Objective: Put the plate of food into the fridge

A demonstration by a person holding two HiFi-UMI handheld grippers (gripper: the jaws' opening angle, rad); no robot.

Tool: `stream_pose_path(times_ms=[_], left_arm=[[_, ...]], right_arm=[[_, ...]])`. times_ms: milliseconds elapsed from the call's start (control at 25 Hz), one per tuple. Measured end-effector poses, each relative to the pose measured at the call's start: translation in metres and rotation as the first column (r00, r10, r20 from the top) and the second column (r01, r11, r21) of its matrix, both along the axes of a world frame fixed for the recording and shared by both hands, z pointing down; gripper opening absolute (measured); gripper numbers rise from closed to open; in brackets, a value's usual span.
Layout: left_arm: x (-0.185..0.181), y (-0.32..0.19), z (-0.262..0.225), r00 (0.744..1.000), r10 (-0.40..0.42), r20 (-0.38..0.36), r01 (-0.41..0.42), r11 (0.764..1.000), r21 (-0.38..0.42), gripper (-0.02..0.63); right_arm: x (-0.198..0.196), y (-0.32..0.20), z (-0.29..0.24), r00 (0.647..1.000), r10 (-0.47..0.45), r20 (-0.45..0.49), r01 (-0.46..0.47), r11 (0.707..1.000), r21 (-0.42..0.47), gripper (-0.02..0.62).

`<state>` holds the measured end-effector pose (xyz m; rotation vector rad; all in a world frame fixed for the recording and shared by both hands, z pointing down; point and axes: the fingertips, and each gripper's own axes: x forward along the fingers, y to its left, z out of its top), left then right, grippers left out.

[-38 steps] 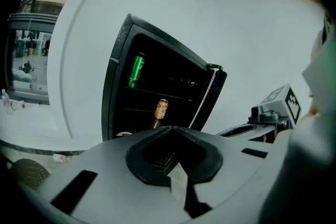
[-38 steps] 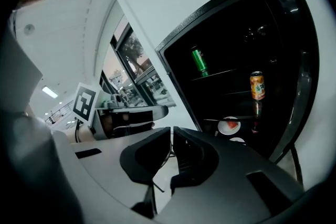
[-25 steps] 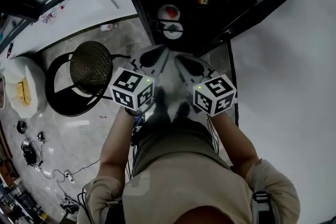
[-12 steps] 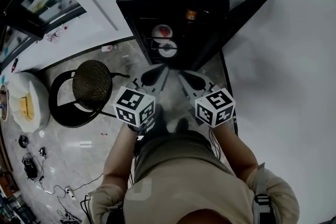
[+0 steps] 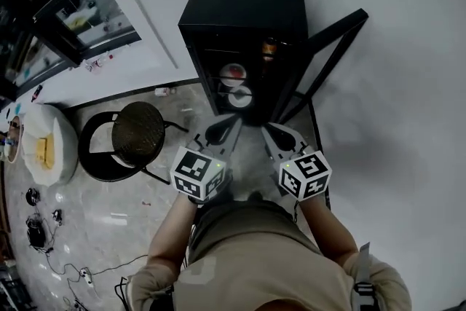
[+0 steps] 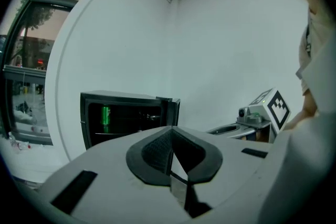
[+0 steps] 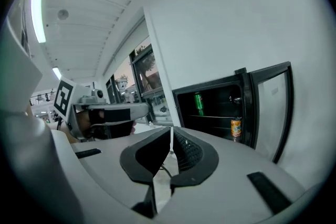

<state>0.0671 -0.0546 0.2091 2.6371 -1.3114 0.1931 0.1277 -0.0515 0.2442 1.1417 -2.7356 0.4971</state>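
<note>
Stands facing a black fridge [image 5: 244, 18] set against a white wall [image 5: 393, 84], with its glass door [image 5: 331, 58] swung wide open on the right. Holds the left gripper [image 5: 231, 121] and the right gripper [image 5: 269, 129] side by side in front of the body, both pointed at the open cabinet and clear of it. Shows the left fingers [image 6: 157, 152] pressed together tip to tip, with nothing gripped between them. Shows the right fingers [image 7: 186, 152] closed the same way, tips meeting, empty as well. Finds the plate of food [image 5: 233, 74] already inside the fridge on a shelf, white with something red on it. Finds a second white dish [image 5: 239, 96] just below it in the head view, also inside; cannot tell whether on the same shelf. Finds an orange can [image 5: 268, 49] upright near the door side and a green can [image 6: 105, 114] upright on an upper shelf. Has a round black chair [image 5: 138, 133] off to the left on the pale stone floor [image 5: 145, 207], apart from the fridge, with cables [image 5: 69, 269] strewn toward the lower-left corner.
</note>
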Motion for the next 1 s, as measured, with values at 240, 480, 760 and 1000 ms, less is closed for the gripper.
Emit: stream_pose_path(times_ms=[240,480,760,1000], left_arm=[[0.002,0.025,-0.016,0.999,-0.039,0.004,0.039,0.999,0.021,0.011],[-0.009,0.044,-0.007,0.996,-0.090,0.007,0.090,0.996,-0.007,0.011],[-0.028,0.049,-0.007,0.987,-0.158,-0.015,0.158,0.987,-0.004,0.011],[-0.044,0.047,-0.016,0.983,-0.180,-0.023,0.180,0.984,0.008,0.011]], right_arm=[[0.014,0.017,-0.014,1.000,0.006,0.018,-0.006,1.000,0.024,0.031],[0.007,0.027,-0.008,0.999,-0.019,0.029,0.018,0.999,0.042,0.026],[-0.006,0.031,-0.006,0.998,-0.058,0.010,0.057,0.997,0.058,0.026],[-0.026,0.030,-0.006,0.996,-0.089,-0.028,0.090,0.994,0.064,0.025]])
